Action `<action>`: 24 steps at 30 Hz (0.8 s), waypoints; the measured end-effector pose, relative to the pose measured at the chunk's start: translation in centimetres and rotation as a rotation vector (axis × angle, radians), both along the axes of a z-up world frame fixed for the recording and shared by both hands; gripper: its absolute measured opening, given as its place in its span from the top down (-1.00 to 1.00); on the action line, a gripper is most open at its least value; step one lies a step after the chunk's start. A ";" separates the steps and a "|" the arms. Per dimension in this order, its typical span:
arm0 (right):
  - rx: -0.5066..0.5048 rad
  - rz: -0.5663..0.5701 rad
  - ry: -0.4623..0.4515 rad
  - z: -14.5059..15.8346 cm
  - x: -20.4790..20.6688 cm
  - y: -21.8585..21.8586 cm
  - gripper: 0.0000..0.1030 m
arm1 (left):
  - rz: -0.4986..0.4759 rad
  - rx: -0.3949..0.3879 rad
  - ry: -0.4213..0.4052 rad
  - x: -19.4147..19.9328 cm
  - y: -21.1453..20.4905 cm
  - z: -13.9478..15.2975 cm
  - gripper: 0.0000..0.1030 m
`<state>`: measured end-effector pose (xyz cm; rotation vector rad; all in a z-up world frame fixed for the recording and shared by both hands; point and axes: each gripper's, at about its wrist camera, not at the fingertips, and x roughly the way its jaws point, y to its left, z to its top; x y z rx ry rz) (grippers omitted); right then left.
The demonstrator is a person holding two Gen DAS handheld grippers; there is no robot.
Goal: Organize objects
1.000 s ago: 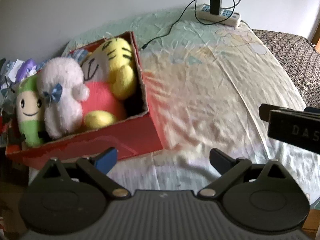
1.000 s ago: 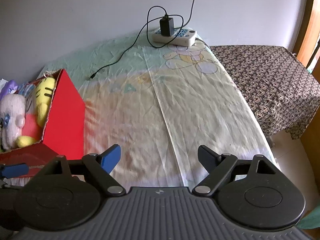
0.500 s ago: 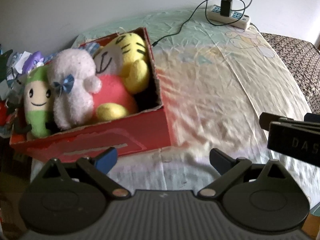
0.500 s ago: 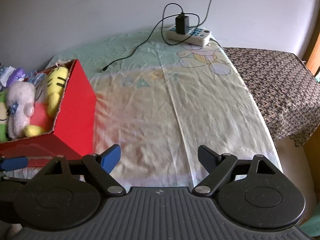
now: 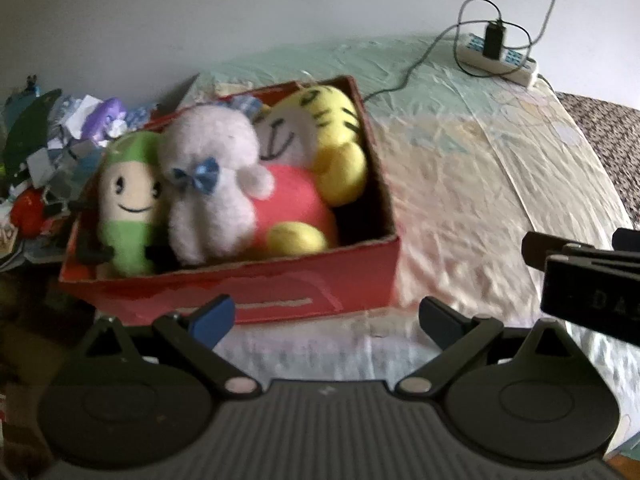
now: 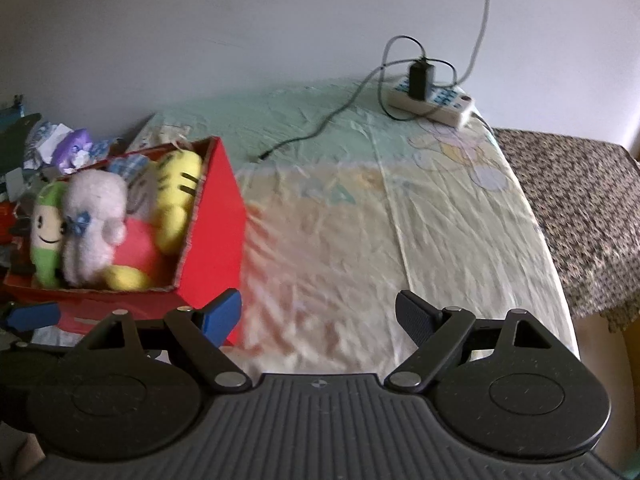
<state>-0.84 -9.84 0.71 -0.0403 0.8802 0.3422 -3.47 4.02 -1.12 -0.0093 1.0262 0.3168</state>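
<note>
A red cardboard box (image 5: 352,276) (image 6: 218,216) sits at the table's left end, packed with plush toys: a green-and-cream smiling one (image 5: 128,204), a white fluffy one with a blue bow (image 5: 212,184), and a yellow striped tiger in red (image 5: 328,136). My left gripper (image 5: 326,320) is open and empty, just in front of the box's near wall. My right gripper (image 6: 318,312) is open and empty too, to the right of the box over the bare cloth. Its dark body (image 5: 588,280) shows at the right edge of the left wrist view.
A wrinkled pale tablecloth (image 6: 400,220) covers the table. A white power strip (image 6: 432,100) with a black charger and a loose cable lies at the back. Cluttered papers and packets (image 5: 60,132) pile up left of the box. A dark patterned cloth (image 6: 580,208) lies to the right.
Both views have swung left, so the box and its toys now sit more toward the centre. Both grippers stay open and empty.
</note>
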 end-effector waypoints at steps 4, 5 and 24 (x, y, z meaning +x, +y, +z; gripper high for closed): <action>0.010 0.046 -0.011 0.6 0.0 1.3 -0.68 | 0.038 0.009 -0.014 -0.3 1.2 0.7 -0.93; 0.011 0.057 -0.015 0.8 0.0 1.7 -0.68 | 0.049 0.010 -0.018 -0.5 1.6 0.9 -0.93; 0.052 0.099 -0.010 2.7 -0.5 10.1 -0.68 | 0.117 0.062 -0.062 -1.8 11.1 3.5 -0.93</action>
